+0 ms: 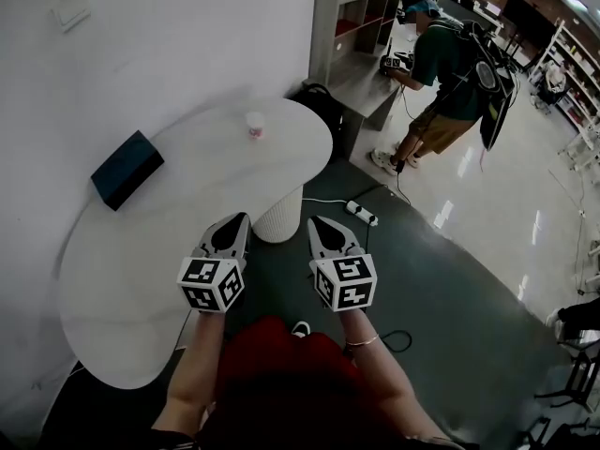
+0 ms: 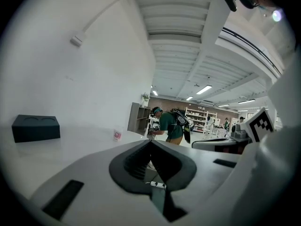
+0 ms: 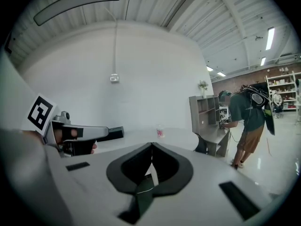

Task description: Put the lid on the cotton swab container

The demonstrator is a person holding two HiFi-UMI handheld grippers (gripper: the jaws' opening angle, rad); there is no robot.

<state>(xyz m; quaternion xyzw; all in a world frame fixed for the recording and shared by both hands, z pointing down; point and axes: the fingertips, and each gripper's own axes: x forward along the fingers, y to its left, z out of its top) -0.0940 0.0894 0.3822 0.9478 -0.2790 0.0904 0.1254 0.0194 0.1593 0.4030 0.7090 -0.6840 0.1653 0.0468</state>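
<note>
I hold my left gripper (image 1: 242, 219) and my right gripper (image 1: 315, 221) side by side just off the near edge of the white kidney-shaped table (image 1: 141, 270), above the dark floor beside its white ribbed pedestal (image 1: 281, 216). Both grippers are clenched: on each, the 2 dark pads meet at the tip with nothing between them, so I am grasping nothing. The small clear cotton swab container with a pink label (image 1: 255, 126) stands upright on the far end of the table, well apart from both grippers. It is too small for me to tell whether a lid sits on it. A dark teal rectangular box (image 1: 127, 169) lies on the table's wall side, near the white wall and well apart from the container. Past the table's far end stands a grey open shelf unit (image 1: 354, 26), and a person in a green shirt with a black backpack (image 1: 450, 73) stands bent at it. A white power strip (image 1: 361, 213) lies on the floor just beyond the table's pedestal, with its cable trailing away.
</note>
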